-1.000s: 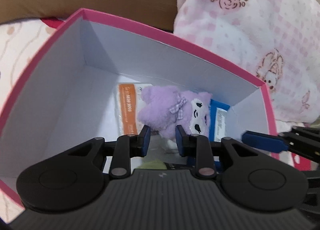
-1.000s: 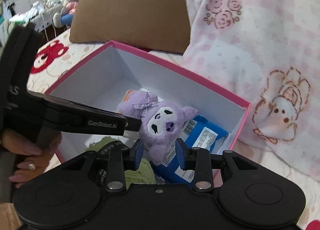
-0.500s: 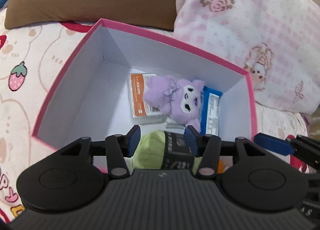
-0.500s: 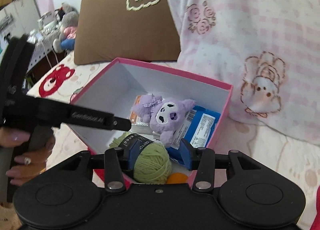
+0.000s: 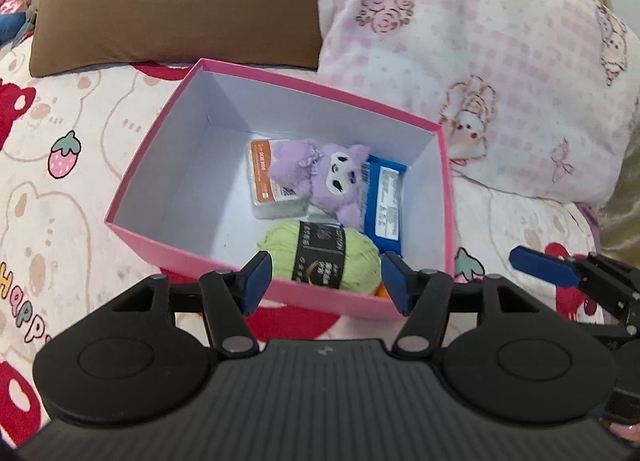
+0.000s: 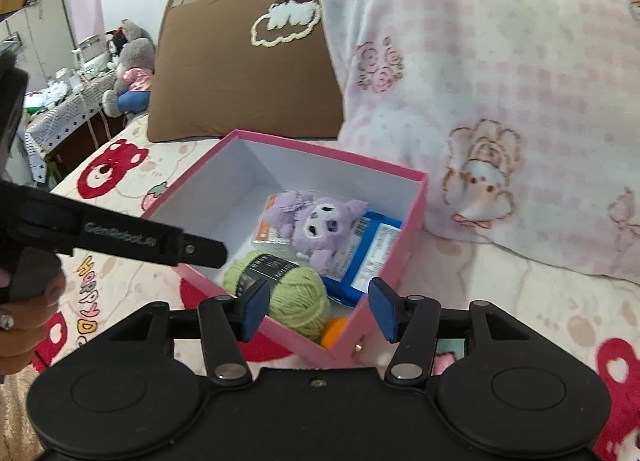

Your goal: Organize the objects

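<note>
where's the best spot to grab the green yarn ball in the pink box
Probably across the green yarn ball at its black paper band, coming down from above. It lies on its side against the pink box near wall, so only the top is free, and the band marks its firmer middle.

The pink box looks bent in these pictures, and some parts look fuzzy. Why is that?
Left wrist view: the wide lens bows the pink box rim, and the brown pillow curves near the edge. Right wrist view: the same bulge; the shelf clutter far left is soft, while the purple plush is fairly sharp. Light is even, without glare.
</note>
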Demonstrator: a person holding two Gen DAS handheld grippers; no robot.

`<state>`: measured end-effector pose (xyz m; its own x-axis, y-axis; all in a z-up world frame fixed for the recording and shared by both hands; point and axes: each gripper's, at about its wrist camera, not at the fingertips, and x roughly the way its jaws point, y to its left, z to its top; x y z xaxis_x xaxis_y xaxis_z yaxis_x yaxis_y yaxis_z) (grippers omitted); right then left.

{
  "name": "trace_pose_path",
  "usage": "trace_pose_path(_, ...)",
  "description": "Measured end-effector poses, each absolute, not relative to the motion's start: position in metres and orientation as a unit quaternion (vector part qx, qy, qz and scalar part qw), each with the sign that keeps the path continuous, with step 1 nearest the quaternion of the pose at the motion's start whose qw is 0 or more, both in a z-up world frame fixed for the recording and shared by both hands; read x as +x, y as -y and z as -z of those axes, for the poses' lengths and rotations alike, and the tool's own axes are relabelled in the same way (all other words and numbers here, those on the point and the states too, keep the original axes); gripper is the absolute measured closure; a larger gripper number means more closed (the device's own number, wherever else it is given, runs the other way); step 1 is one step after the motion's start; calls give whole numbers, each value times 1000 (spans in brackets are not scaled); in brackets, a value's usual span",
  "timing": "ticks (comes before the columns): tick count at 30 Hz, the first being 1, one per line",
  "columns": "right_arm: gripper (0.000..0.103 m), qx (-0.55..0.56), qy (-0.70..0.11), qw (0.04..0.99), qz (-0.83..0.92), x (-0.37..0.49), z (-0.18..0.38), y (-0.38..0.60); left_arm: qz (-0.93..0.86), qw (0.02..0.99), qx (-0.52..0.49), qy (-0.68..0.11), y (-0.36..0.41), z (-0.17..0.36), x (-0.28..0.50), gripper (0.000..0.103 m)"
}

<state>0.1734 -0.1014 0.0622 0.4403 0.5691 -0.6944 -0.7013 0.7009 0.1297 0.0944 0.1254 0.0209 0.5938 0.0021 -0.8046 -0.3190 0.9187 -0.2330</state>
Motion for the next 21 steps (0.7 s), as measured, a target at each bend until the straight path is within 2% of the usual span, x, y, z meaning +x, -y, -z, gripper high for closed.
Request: trace_pose_path(21,35,-48,-395,861,-316,118,-93,176,-53,886,-147,-436,-66,-70,26,38)
